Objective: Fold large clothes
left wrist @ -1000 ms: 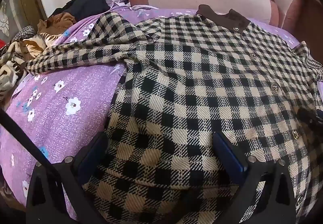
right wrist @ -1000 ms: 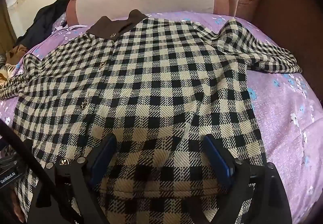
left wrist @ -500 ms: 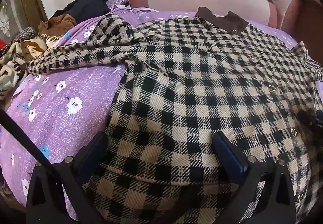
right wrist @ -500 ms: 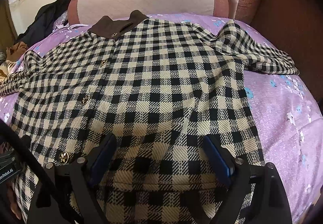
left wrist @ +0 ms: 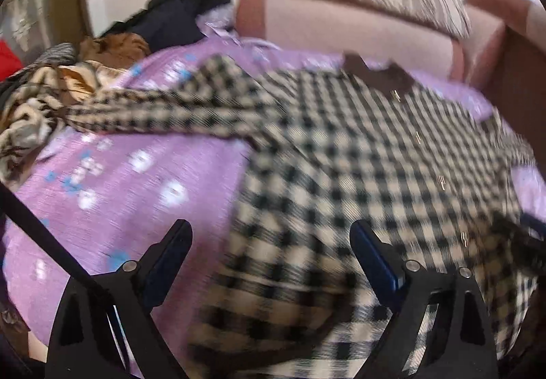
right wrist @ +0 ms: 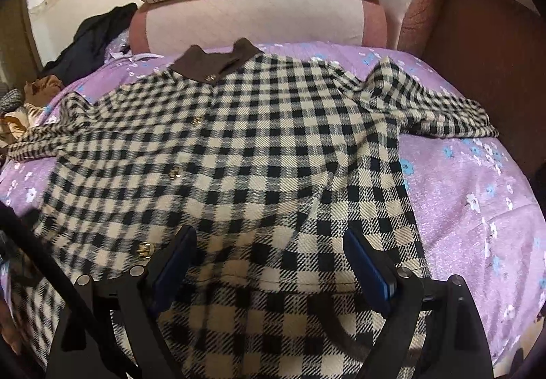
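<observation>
My right tongs (right wrist: 269, 259) are wide open over the checked coat (right wrist: 259, 147) on the purple sheet (right wrist: 477, 194).

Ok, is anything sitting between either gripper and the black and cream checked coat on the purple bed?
Nothing visible does. The left gripper and right gripper are both open right over the black and cream checked coat, which lies spread on the purple floral bedspread with nothing on top.
</observation>
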Tool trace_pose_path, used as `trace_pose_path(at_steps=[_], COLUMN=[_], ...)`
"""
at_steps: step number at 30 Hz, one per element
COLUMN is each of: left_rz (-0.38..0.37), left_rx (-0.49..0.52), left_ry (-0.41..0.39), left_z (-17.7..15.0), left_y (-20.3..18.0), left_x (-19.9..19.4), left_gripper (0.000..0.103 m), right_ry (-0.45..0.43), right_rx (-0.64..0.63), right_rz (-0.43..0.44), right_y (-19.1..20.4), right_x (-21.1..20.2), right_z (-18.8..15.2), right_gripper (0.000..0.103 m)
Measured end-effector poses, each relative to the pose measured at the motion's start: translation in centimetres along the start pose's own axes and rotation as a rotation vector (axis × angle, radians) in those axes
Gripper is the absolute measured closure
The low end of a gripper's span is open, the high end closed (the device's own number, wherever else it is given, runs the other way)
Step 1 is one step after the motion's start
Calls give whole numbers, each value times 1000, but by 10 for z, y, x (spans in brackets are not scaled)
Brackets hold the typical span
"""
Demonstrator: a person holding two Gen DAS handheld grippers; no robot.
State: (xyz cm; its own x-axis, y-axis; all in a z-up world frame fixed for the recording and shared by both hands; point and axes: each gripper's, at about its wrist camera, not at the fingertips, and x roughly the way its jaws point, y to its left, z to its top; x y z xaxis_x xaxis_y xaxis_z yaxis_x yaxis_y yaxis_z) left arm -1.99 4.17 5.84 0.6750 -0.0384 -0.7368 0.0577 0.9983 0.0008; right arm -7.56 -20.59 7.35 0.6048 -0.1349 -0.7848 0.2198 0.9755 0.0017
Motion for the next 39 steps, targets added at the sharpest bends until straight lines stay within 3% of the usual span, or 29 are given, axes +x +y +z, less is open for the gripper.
trace_pose_path(at_steps=[3, 8, 16, 23, 29, 33, 35, 37, 39], left_rz=[69, 152, 236, 230, 171, 123, 103, 80, 70], left_rx=[-23, -176, -429, -504, -551, -597, -627, -654, -683], left_ry=[-32, -56, -12, 4, 12, 14, 20, 51, 79], left_z=[24, 63, 89, 100, 113, 117, 117, 117, 114], left_y=[32, 114, 247, 291, 307, 314, 319, 325, 331], left_x=[-3, 13, 66, 97, 118, 127, 130, 134, 137], left_gripper=[10, 10, 10, 10, 10, 11, 23, 57, 80], right_ry=[-26, -30, -23, -28, -72, -81, -72, -62, -56], right_rx=[-24, -56, -101, -137, -231, -268, -277, -293, -301], right_rz=[-1, 2, -6, 7, -3, 57, 98, 140, 183], right_y=[6, 19, 34, 46, 70, 99, 118, 141, 163], right_x=[-7, -8, 2, 14, 1, -7, -5, -1, 3], right_z=[-1, -4, -13, -15, -6, 9, 19, 30, 40], right_gripper=[12, 12, 12, 12, 12, 12, 12, 12, 12])
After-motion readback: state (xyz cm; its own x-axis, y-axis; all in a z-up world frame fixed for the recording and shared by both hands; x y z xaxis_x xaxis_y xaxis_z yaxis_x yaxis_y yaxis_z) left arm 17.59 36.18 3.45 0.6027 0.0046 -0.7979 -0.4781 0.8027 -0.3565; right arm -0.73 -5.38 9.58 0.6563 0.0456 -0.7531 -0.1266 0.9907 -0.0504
